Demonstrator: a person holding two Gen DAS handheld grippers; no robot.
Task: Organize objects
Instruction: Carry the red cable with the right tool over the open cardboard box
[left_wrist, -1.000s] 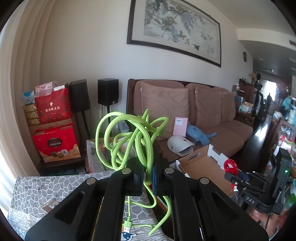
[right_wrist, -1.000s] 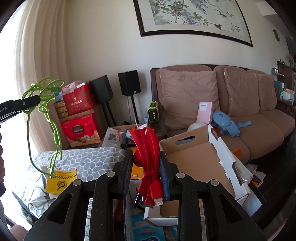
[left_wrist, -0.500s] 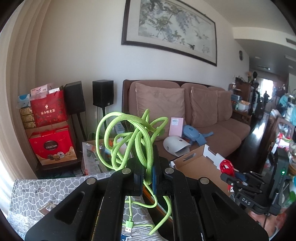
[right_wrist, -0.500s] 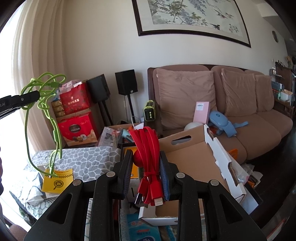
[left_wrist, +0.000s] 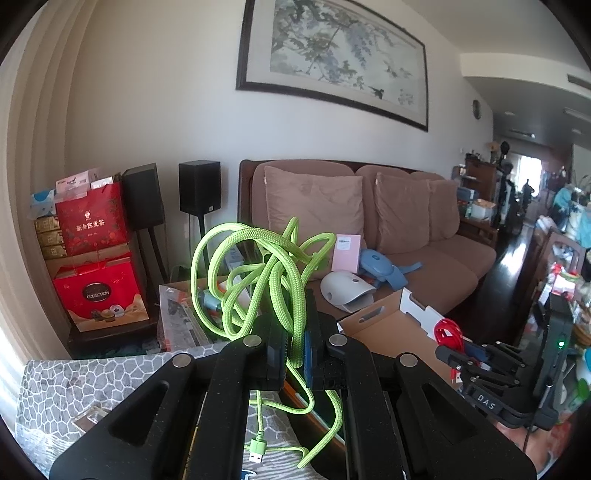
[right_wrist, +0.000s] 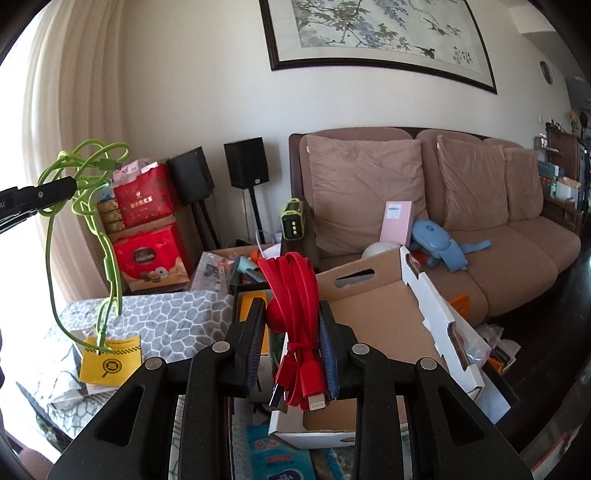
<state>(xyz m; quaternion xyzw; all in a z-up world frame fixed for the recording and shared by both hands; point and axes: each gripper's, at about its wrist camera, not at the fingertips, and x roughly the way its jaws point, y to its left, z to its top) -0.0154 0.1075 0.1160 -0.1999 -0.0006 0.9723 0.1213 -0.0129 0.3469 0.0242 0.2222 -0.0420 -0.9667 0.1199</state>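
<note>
I have my left tool (left_wrist: 294, 345) tipped slightly downward, clamped tight on a tangled green cable (left_wrist: 258, 273) whose loops rise above the jaws while its plug dangles over the grey-patterned counter (left_wrist: 92, 384). My right tool (right_wrist: 291, 345), angled likewise, pinches a bundled red cable (right_wrist: 295, 295) just in front of the open cardboard box (right_wrist: 373, 314).

Brown sofa (right_wrist: 480, 236) w/ cushions, framed painting (left_wrist: 343, 62) above, black speakers (right_wrist: 246, 161) – red gift bags (right_wrist: 146, 199)
</note>
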